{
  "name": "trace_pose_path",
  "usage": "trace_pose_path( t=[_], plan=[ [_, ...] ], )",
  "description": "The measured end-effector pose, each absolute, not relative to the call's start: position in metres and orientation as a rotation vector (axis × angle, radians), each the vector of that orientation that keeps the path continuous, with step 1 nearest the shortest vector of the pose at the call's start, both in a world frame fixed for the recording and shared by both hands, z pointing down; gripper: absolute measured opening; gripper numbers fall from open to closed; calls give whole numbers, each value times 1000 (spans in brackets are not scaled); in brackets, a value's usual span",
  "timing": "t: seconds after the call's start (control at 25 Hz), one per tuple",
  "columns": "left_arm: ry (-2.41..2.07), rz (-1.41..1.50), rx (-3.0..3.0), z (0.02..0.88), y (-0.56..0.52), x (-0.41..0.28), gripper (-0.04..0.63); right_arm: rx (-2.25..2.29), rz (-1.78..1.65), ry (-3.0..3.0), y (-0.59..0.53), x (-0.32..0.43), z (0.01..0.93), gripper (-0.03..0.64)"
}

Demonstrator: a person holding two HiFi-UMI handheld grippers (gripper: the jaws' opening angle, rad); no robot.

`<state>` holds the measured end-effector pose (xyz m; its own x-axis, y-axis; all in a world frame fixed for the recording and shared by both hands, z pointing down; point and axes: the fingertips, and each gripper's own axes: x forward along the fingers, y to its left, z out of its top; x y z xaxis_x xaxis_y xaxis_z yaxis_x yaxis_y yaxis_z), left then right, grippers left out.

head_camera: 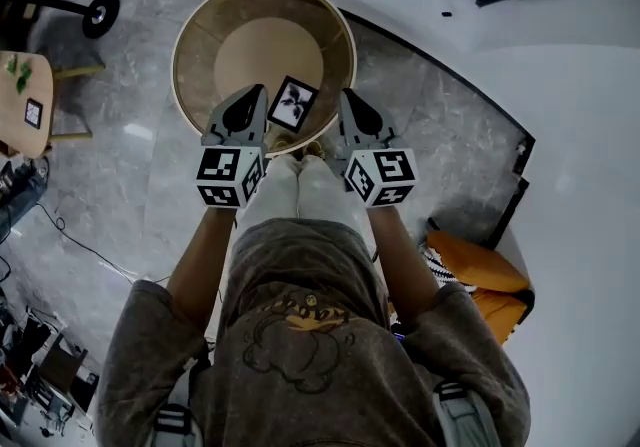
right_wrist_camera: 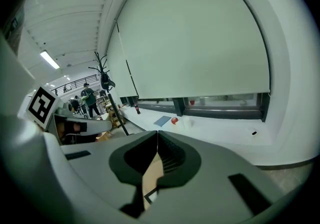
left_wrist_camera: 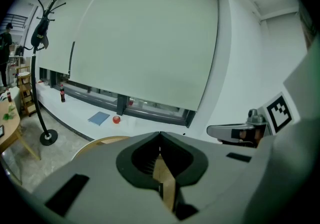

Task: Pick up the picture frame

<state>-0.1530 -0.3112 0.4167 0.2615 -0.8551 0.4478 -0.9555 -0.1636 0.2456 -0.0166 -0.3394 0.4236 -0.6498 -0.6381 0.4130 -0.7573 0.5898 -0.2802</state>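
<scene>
A grey marbled floor [head_camera: 120, 165] and a curved white sill frame a round wooden table [head_camera: 196, 55], seen from steeply above. The frame [head_camera: 293, 103], black-edged with a dark print on white, sits on the table's near side, turned cornerwise to the person; whether it lies flat or leans on a stand cannot be told. It is between the 2 grippers. The left gripper [head_camera: 253, 97] is just beside its left corner and the right gripper [head_camera: 347, 100] is a little further off on the other side. Both grippers have their jaws pressed together with nothing in them; each gripper view shows only tan tabletop through the slit. The main risk is probably a shove rather than a grasp: with the jaws shut, a tip meeting the frame would slide it over the smooth wood or tip it over. A late opening could also catch just 1 corner, and the frame would then likely swing or slip out when lifted.
</scene>
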Motion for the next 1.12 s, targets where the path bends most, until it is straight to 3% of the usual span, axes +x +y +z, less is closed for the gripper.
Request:
trace_pose_path(
  t=[1.12],
  plan=[
    [-1595, 360, 1951, 643, -313, -171, 18, 1077, 788, -2469, -339, -40, 630, 18]
  ],
)
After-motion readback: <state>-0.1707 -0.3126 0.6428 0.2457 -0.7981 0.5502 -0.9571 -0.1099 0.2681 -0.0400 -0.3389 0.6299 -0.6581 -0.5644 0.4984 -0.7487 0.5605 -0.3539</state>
